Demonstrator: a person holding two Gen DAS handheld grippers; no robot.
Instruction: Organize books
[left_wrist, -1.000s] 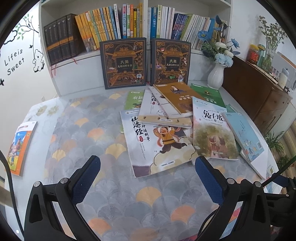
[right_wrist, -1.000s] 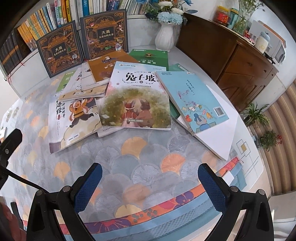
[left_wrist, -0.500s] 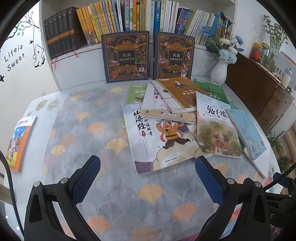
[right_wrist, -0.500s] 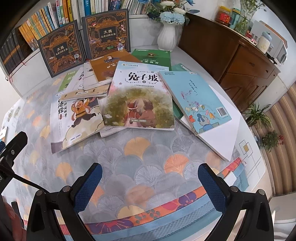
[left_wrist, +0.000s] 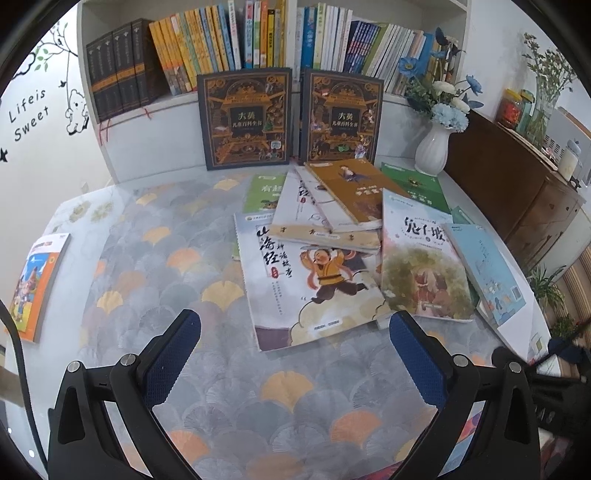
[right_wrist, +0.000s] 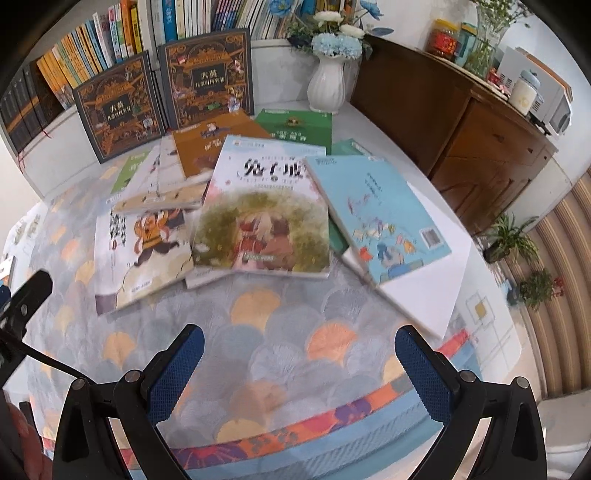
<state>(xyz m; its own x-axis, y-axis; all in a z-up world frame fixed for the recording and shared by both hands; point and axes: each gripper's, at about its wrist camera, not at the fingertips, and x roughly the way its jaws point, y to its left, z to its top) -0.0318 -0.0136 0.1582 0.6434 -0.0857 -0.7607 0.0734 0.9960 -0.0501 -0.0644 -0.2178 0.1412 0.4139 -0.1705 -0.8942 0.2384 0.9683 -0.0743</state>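
Both the left gripper (left_wrist: 293, 349) and right gripper (right_wrist: 299, 363) hung spread apart and empty, seemingly sizing up the heap of picture books (left_wrist: 332, 258) before choosing 1

The right wrist view is smeared, so the book covers' small print cannot be read. A light green book (left_wrist: 263, 192) near the table's far edge lies mostly under a white book (left_wrist: 295, 206). At the table's left edge, an orange book (left_wrist: 35, 284) is cut by the lens rim. Shelf spines (left_wrist: 258, 37) are too small to read.
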